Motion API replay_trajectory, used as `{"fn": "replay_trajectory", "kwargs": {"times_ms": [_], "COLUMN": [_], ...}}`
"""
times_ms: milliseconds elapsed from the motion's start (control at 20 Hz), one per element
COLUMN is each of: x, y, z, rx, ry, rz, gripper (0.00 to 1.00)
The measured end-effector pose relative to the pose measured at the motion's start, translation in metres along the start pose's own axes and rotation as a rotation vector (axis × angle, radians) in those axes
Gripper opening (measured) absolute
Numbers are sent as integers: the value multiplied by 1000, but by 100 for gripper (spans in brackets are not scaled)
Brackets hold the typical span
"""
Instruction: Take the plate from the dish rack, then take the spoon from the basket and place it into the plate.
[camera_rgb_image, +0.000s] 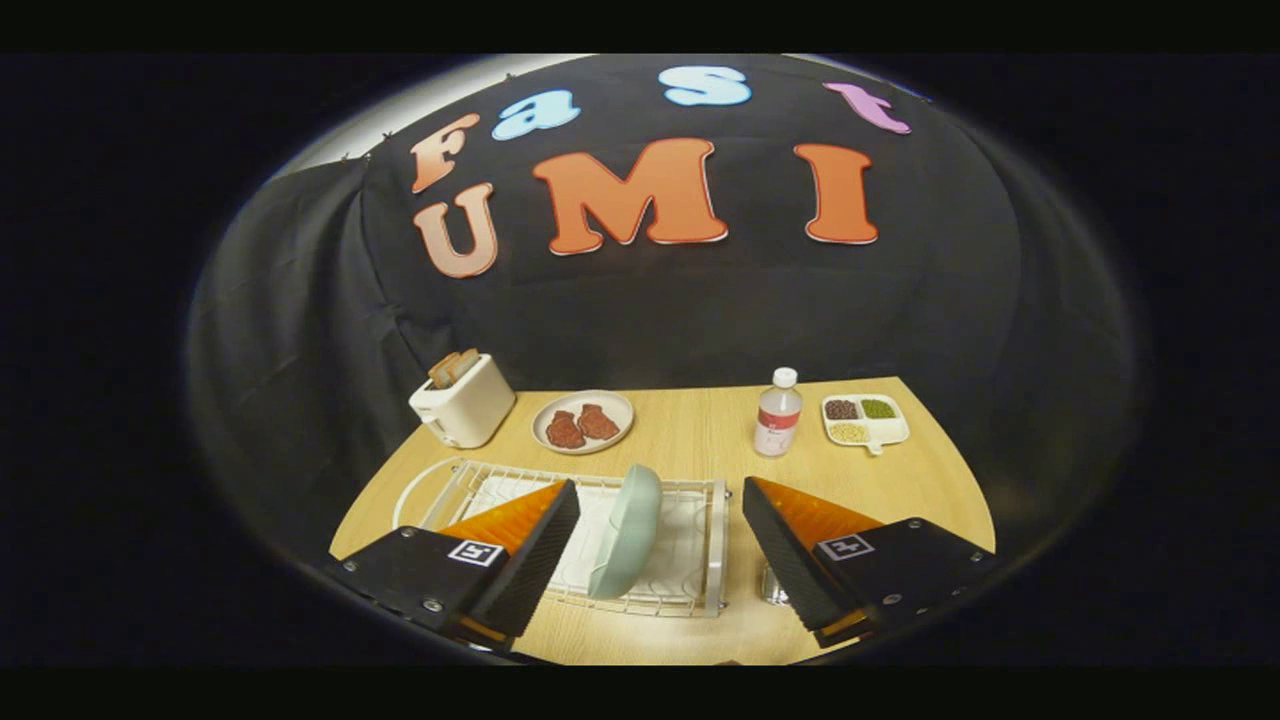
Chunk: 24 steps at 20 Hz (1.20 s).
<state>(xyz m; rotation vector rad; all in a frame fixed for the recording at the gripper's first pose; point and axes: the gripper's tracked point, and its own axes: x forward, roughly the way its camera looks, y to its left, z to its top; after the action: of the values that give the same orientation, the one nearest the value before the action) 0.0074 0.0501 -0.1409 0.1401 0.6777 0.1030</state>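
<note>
Between spread jaws – pale green plate (627, 532) upright on edge in dish rack (715, 545)

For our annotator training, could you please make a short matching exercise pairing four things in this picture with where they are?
Things:
1. pale green plate
2. white toaster
3. clear plastic bottle
4. gripper

Places or states:
A. beside the divided tray of beans
B. open, fingers either side of the plate
C. on edge in the white wire dish rack
D. left of the plate of meat

Pairs: 1-C, 2-D, 3-A, 4-B
</note>
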Motion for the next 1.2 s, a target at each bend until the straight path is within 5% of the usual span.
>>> {"fn": "replay_trajectory", "kwargs": {"times_ms": [450,1050,1200], "x": [33,74,72], "y": [20,14,2], "z": [-52,-79,-91], "rx": [-2,-55,-99], "ry": [323,671,721], "rz": [4,-78,-134], "gripper": [92,55,37]}}
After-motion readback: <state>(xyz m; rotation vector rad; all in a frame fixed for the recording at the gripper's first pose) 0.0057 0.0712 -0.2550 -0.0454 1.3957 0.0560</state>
